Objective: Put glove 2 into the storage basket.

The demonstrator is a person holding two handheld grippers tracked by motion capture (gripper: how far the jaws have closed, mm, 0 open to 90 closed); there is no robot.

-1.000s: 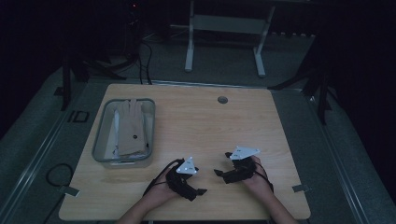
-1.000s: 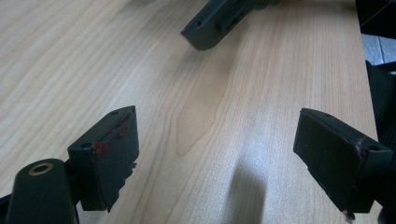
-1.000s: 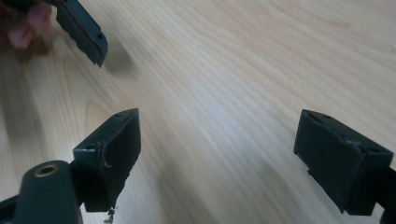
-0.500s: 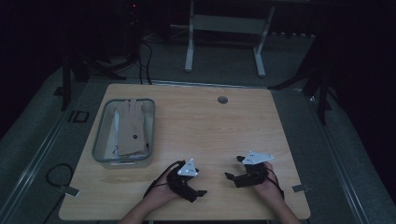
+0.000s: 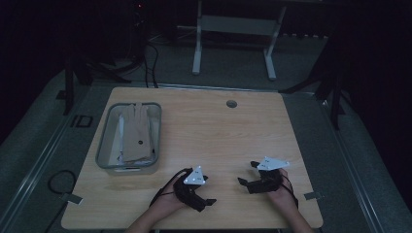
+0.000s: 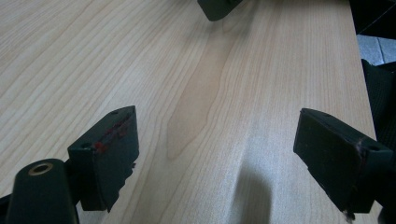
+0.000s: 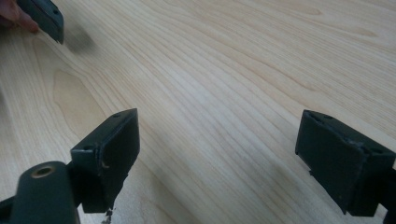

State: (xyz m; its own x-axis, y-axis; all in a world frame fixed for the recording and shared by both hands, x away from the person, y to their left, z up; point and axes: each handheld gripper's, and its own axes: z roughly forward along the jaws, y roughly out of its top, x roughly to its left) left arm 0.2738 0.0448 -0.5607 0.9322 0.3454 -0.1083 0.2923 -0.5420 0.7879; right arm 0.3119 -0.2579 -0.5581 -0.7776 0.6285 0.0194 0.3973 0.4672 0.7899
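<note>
L gripper (image 5: 210, 200): your left hand has it low over the near edge of the table (image 5: 233, 141), jaws pointing toward your right. In the left gripper view its fingers (image 6: 108, 154) are spread wide w/ bare wood grain between them, nothing pinched.
R gripper (image 5: 245, 174): in your right hand, near the front right of the table, jaws pointing toward your left. In the right gripper view its fingers (image 7: 109, 154) are spread wide too, only bare wood between, nothing pinched.
Grippers vs each other: tips face each other across a strip of bare table, apart, not touching. Each gripper view catches the other gripper's jaw tip at its top edge, beyond its own fingers.
Tray (image 5: 104, 145): clear bin w/ grey rim, beyond and to the outer side of your L fingers, well apart from them; farther still from the R fingers, w/ the L gripper in between.
Gloves (image 5: 135, 133): tan pair lying flat inside the tray, cuffs toward you, fingertips away. Nearest thing to your L fingers, but well apart, no contact. Can't tell how many layers are stacked.
Table hole (image 5: 231, 103): small round grommet at the far edge, well ahead of both sets of fingers, roughly on the line between them.
Contact: no finger on tray or gloves.
</note>
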